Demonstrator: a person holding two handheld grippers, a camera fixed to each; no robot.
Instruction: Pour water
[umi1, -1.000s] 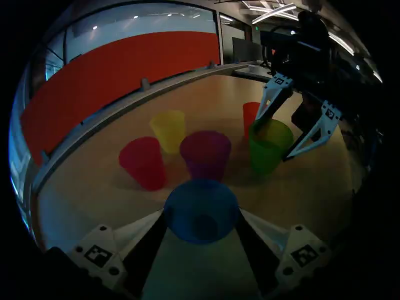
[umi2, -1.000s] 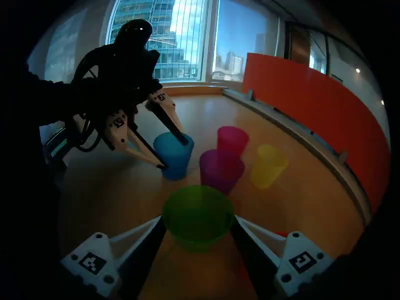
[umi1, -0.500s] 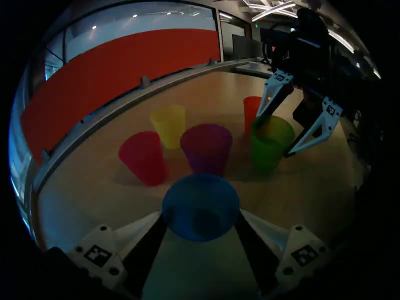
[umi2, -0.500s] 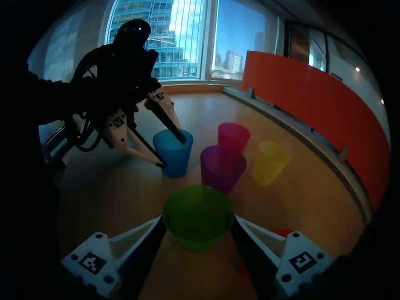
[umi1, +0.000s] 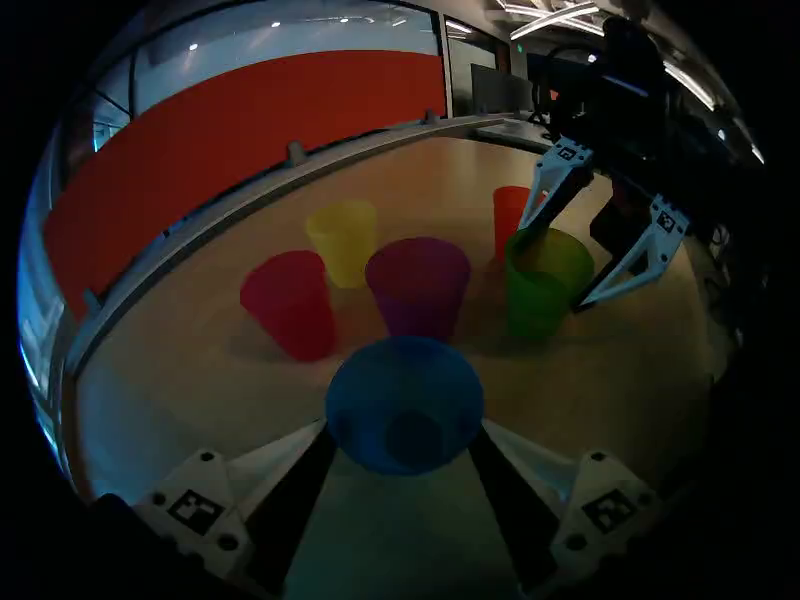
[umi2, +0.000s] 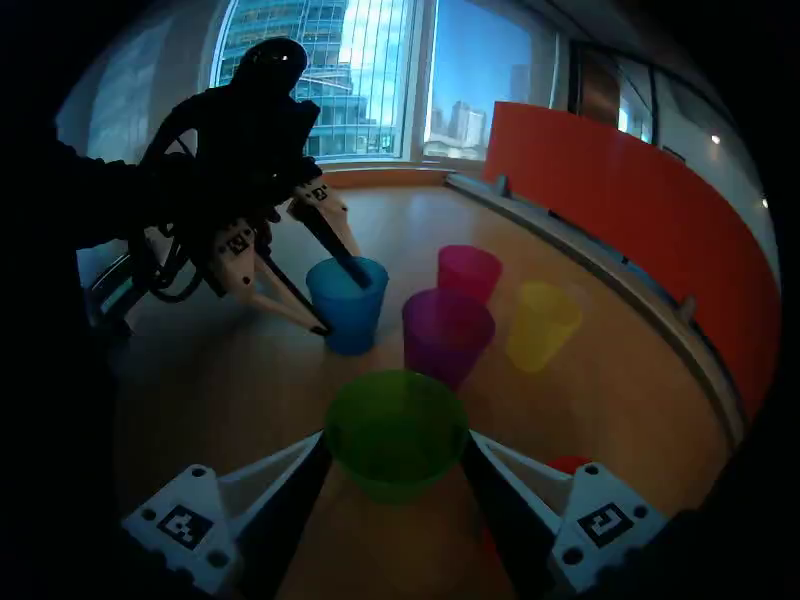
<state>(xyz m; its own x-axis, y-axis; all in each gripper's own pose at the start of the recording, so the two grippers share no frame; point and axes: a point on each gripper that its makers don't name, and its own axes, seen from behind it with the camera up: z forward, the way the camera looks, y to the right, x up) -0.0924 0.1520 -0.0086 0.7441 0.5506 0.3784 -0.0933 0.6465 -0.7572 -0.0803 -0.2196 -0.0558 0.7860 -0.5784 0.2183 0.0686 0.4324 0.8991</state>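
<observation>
— How far along is the pour?

— Not begun, I'd say. The left gripper (umi1: 403, 432) has its jaws clamped on the blue cup (umi1: 405, 395), bottom centre of the left gripper view. The right gripper (umi2: 396, 442) has its jaws clamped on the green cup (umi2: 396, 425), bottom centre of the right gripper view. Both cups are upright with level rims.

— Lifted, or on the tabletop?

— I cannot tell for certain. Both sit low, at or just above the tabletop (umi1: 620, 370).

— Any water in them?

— None that I can make out. The light is dim and the cups are tinted, so which one is the source is a guess.

— And the other cups?

— In the left gripper view, a purple cup (umi1: 418, 285) stands at centre, a red cup (umi1: 288, 315) to its left and a yellow cup (umi1: 343, 240) above it. An orange cup (umi1: 508, 215) is upper right, behind the green one. Neither gripper touches any of them.

— So what's left?

— Nearly everything: raise one held cup, bring its rim over the other and tip it, then set both down. Only the grasps look done.
</observation>
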